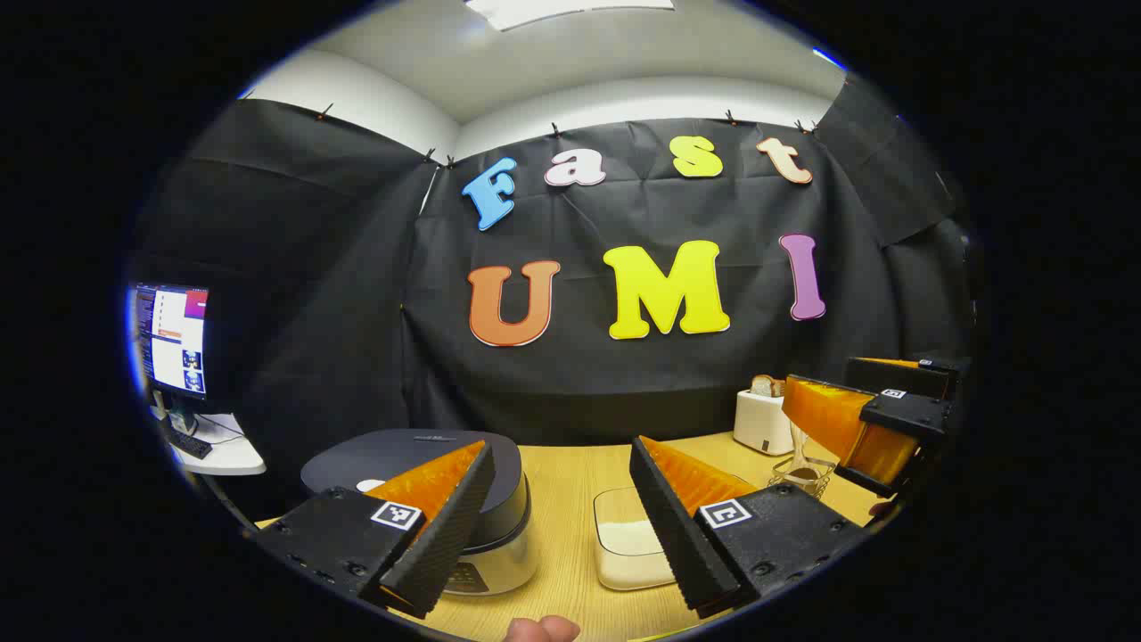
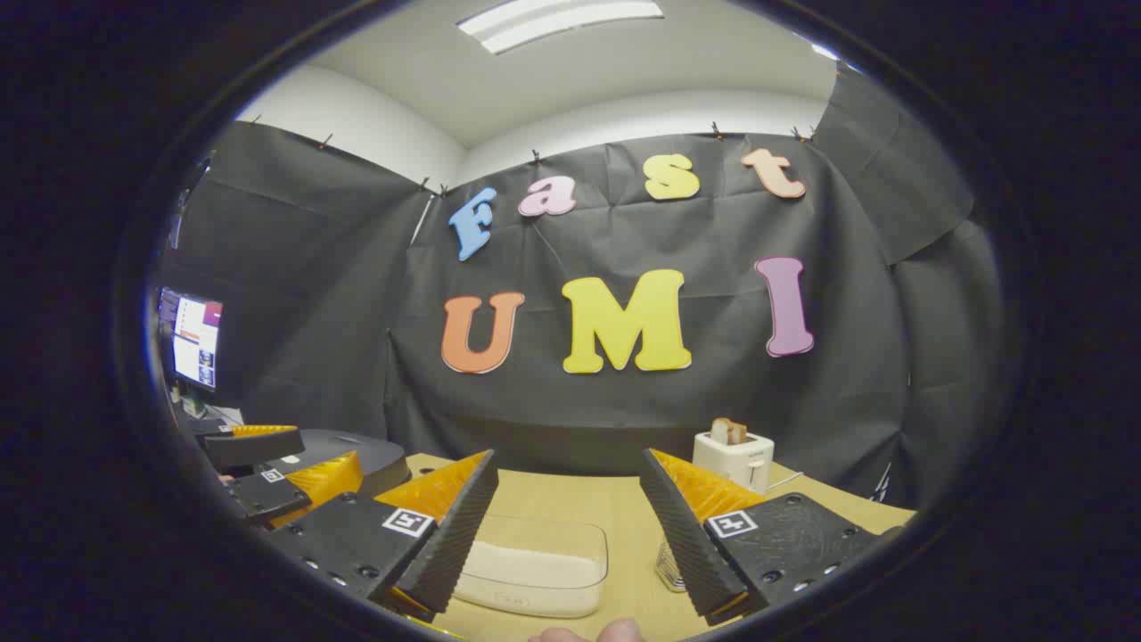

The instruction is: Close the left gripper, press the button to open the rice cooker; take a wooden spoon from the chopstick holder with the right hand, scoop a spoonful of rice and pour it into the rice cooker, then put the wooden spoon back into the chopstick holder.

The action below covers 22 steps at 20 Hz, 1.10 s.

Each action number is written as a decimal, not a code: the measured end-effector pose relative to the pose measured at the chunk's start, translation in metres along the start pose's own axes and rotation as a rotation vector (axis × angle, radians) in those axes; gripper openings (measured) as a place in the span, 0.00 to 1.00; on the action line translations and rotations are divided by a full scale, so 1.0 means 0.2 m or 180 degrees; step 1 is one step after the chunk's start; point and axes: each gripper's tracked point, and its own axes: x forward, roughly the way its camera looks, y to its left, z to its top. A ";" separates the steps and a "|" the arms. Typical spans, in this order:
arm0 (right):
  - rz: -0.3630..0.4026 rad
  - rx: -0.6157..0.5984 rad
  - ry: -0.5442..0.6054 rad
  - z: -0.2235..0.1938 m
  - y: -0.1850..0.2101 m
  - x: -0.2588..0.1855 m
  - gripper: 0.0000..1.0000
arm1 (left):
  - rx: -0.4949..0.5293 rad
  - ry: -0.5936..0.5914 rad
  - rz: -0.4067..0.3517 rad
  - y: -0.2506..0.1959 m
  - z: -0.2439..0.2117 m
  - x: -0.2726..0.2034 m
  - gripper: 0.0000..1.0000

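Observation:
The rice cooker point(image 1: 499, 544) stands at the near left of the wooden table, its dark lid point(image 1: 419, 450) down. My left gripper point(image 1: 557, 535) hovers open above and in front of it, nothing between its fingers. To the cooker's right lies a clear box of white rice point(image 1: 628, 539). Farther right is the wire chopstick holder point(image 1: 802, 477) with a pale handle standing in it. My right gripper point(image 1: 824, 379) hangs open just above that holder. In the right gripper view, my right gripper point(image 2: 562, 544) is open over the rice box point(image 2: 535, 562), the holder point(image 2: 667, 563) is half hidden by a finger, and my left gripper point(image 2: 312, 456) is over the cooker point(image 2: 357, 450).
A white toaster point(image 1: 762, 419) holding bread stands at the back right near the wall. A monitor point(image 1: 169, 339) and a keyboard sit on a side desk at the far left. A fingertip shows at the bottom edge of each view.

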 end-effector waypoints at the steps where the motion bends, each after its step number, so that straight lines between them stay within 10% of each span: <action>1: 0.0008 0.0032 0.0008 0.00 0.00 0.00 0.95 | -0.0007 -0.0007 0.0004 0.00 0.00 0.00 0.97; 22: -0.0154 -0.0059 0.0021 -0.02 -0.14 -0.01 0.95 | -0.0025 0.0043 0.0130 0.02 0.01 -0.03 0.97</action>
